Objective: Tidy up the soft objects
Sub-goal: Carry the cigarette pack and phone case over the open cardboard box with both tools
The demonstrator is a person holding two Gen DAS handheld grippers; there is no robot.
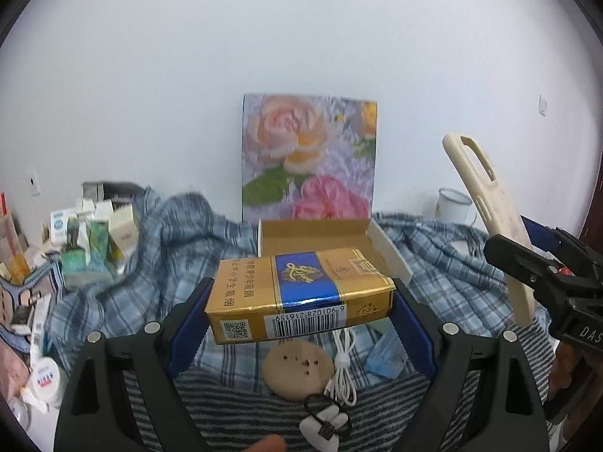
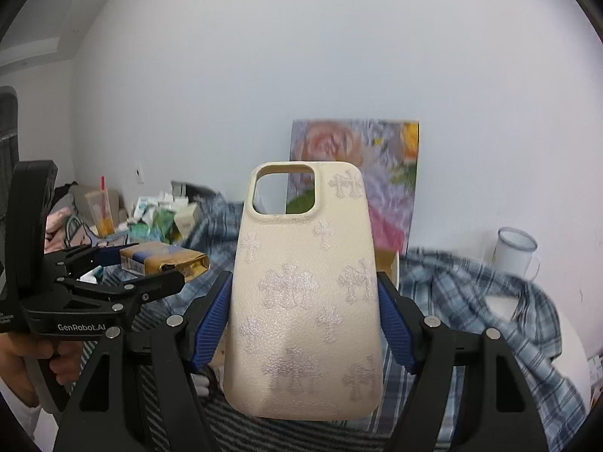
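Note:
My left gripper (image 1: pixel 301 297) is shut on a gold and blue cigarette pack (image 1: pixel 297 293) and holds it above the cloth, in front of an open cardboard box (image 1: pixel 312 235). My right gripper (image 2: pixel 305 297) is shut on a cream phone case (image 2: pixel 305 293) with pale cross patterns, held upright. The case also shows at the right of the left wrist view (image 1: pixel 486 203). The pack in the left gripper shows at the left of the right wrist view (image 2: pixel 166 260). Below the pack lie a round beige disc (image 1: pixel 296 373), a white cable (image 1: pixel 343 369) and a blue packet (image 1: pixel 388 358).
A plaid shirt (image 1: pixel 158 263) and a striped cloth (image 1: pixel 241 403) cover the surface. A flower painting (image 1: pixel 309 158) leans on the wall behind the box. Small boxes and bottles (image 1: pixel 94 233) crowd the left. A white enamel mug (image 2: pixel 514 250) stands at the right.

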